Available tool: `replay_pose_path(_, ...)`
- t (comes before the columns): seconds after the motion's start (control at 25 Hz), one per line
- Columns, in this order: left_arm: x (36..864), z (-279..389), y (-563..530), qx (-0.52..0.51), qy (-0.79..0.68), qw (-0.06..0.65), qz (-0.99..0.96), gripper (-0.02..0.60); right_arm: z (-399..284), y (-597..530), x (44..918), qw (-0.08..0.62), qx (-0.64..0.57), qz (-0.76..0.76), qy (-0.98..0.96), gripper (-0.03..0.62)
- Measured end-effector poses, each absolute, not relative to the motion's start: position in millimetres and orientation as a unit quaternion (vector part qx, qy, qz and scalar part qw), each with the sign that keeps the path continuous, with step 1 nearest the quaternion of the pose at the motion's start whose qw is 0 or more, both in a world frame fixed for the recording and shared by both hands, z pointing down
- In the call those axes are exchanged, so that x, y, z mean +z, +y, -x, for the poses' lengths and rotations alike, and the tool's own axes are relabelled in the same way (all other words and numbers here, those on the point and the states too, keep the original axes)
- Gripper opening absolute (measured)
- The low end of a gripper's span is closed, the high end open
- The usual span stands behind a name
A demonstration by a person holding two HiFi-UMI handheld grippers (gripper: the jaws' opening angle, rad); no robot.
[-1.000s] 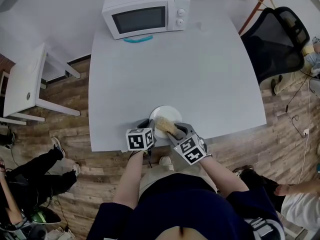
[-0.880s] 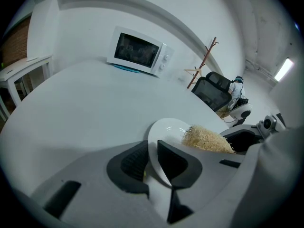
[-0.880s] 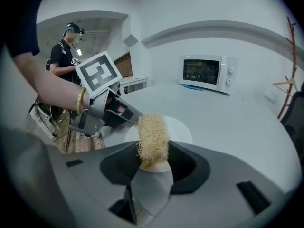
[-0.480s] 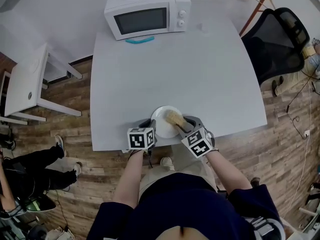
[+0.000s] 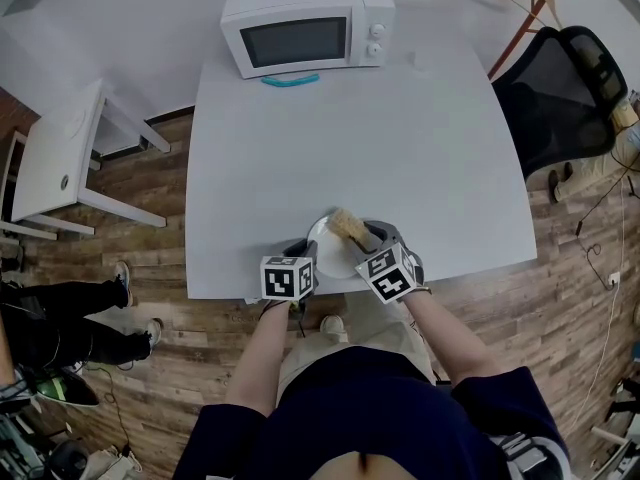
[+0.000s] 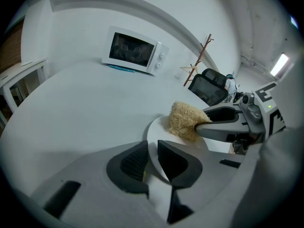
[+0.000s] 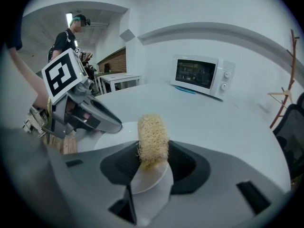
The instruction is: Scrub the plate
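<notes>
A white plate [image 5: 330, 253] lies at the near edge of the white table [image 5: 400, 148]. My left gripper [image 5: 303, 252] is shut on the plate's near left rim; in the left gripper view the plate [image 6: 160, 133] runs between its two dark pads. The right gripper [image 5: 362, 236] is shut on a tan loofah sponge [image 5: 345, 224], which rests on the plate's far right part. Seen from the right gripper, the sponge [image 7: 152, 134] stands upright between the jaws, above the plate [image 7: 148, 179]. The left gripper view has the sponge [image 6: 184, 120] pressed on the plate's far side.
A white microwave [image 5: 307, 30] stands at the table's far edge with a teal object [image 5: 290, 80] in front of it. A black office chair [image 5: 565, 88] is at the right. Left of the table are a white side table [image 5: 60, 158] and a seated person's legs [image 5: 60, 318].
The right gripper has carried the sponge from the plate's middle to its far right part. The left gripper has kept its hold on the rim.
</notes>
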State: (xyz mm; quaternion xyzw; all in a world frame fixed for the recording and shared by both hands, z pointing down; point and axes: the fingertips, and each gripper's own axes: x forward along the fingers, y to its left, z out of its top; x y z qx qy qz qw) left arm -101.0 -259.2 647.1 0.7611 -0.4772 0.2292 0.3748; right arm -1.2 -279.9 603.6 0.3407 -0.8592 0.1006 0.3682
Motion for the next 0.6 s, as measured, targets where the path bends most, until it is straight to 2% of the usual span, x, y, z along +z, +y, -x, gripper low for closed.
replay_pose_path(0.6, 647.1, 103.3, -261.7, 0.232, -0.490, 0.362, -0.759, 0.074, 29.6, -242.8, 606.6, 0.348, 0.125, -0.306, -0.877, 0.172)
